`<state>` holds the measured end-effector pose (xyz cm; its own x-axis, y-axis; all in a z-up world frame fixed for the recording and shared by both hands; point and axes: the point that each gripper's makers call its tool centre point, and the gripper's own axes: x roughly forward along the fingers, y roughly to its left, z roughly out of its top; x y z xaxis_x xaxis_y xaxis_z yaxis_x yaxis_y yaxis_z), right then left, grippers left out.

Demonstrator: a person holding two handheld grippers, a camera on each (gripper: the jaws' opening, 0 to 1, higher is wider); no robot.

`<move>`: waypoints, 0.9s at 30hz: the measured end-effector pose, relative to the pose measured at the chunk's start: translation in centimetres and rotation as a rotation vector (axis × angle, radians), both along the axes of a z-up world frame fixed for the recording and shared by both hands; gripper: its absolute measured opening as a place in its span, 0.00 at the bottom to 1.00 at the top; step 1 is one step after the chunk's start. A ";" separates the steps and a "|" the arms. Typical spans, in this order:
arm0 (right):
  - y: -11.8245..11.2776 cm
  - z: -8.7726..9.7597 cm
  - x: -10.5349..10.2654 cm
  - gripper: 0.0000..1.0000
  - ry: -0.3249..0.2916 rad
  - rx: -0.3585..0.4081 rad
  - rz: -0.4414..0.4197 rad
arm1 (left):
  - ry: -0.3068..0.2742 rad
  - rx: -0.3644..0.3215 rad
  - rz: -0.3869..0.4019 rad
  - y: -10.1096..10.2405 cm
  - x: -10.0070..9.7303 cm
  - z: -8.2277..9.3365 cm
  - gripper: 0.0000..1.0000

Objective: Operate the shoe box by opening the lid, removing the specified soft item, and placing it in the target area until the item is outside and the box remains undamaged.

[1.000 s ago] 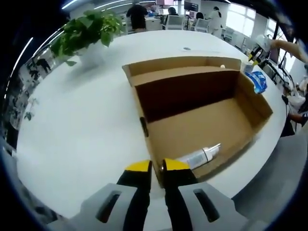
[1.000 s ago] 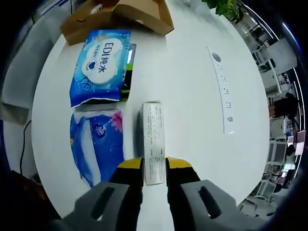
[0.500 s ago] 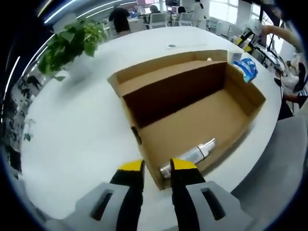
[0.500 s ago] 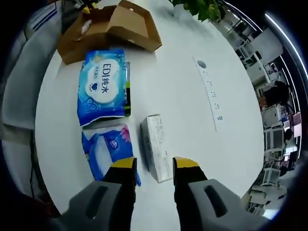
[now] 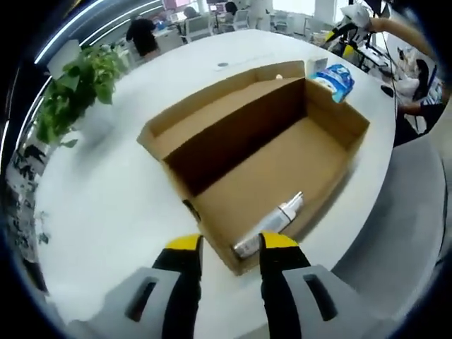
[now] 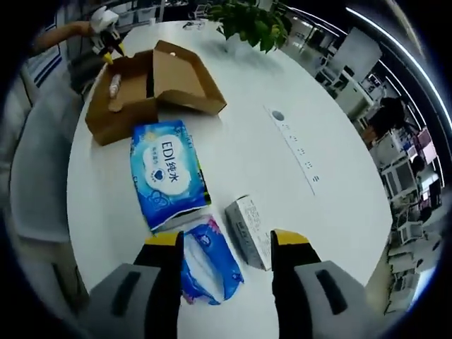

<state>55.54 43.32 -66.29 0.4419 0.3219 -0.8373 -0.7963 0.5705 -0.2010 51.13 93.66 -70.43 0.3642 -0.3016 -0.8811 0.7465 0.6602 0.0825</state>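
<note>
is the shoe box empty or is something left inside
Not empty. The open shoe box holds a silver tube lying against its near wall.

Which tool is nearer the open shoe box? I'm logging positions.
Left. The left tool sits at the shoe box corner; the right tool is apart from it, over the wipe packs.

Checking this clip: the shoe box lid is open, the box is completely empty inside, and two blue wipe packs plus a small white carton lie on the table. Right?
Not quite. The shoe box is not empty: a silvery bottle lies along its near wall, as the left gripper view shows. The rest holds: the lid is open, and the large blue wipe pack, smaller blue pack and white carton lie on the table.
</note>
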 end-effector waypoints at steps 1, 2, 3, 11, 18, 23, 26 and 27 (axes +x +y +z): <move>0.2 0.2 -0.2 0.51 -0.007 0.014 -0.011 | 0.004 -0.003 -0.009 -0.2 0.0 0.1 0.30; 0.4 0.4 -0.5 0.53 -0.010 0.024 -0.018 | 0.008 -0.003 -0.030 -0.4 0.0 0.2 0.30; 0.7 0.6 -0.9 0.55 -0.014 0.033 -0.027 | 0.011 0.003 -0.048 -0.5 0.1 0.2 0.30; 2.4 1.6 -3.5 0.70 -0.045 0.119 -0.128 | 0.048 0.018 -0.153 -1.9 0.8 -0.1 0.32; 3.0 1.8 -5.9 0.80 -0.059 0.175 -0.205 | 0.097 0.062 -0.239 -2.5 1.0 -1.2 0.33; 4.2 2.0 -8.1 0.89 -0.049 0.222 -0.242 | 0.151 0.082 -0.305 -3.0 0.9 -2.0 0.37; 5.0 2.2 -9.4 0.92 -0.042 0.246 -0.248 | 0.185 0.084 -0.342 -3.4 0.7 -2.3 0.40; 5.2 2.2 -9.7 0.93 -0.043 0.250 -0.250 | 0.196 0.083 -0.354 -3.6 0.6 -2.4 0.42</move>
